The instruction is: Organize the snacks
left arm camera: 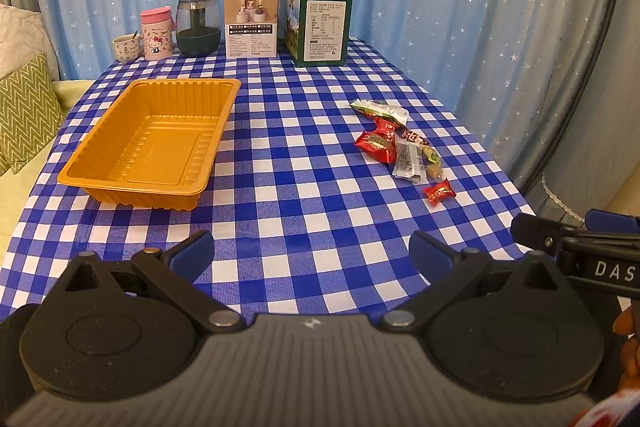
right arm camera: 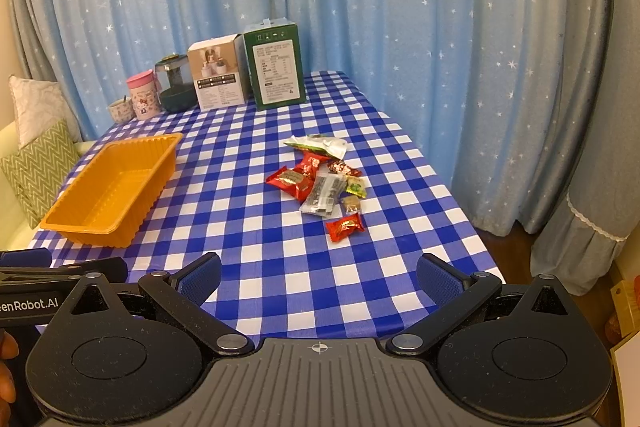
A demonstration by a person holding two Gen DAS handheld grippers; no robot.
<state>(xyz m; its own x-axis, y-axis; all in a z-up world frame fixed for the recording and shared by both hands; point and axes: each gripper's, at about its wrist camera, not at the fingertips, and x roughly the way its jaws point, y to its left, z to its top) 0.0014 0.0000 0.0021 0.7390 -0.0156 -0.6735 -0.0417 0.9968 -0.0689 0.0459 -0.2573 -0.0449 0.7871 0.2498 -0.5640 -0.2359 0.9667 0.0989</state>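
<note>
Red-wrapped snacks (right arm camera: 320,183) lie well ahead of the wide-spread right gripper (right arm camera: 319,281)

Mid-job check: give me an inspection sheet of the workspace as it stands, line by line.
Surface: table under a blue and white checked cloth, lying flat.
Job's things: orange tray on the left side, nothing in it; loose pile of wrapped snacks on the right side, one red candy lying nearest.
Clutter: along the far edge, small cup, pink tumbler, dark jar, white box, green box.
Grippers: left gripper and right gripper both open, holding nothing, over the near edge.
Cables: nothing seen.
Surroundings: blue star-print curtains behind; cushions at the left.
</note>
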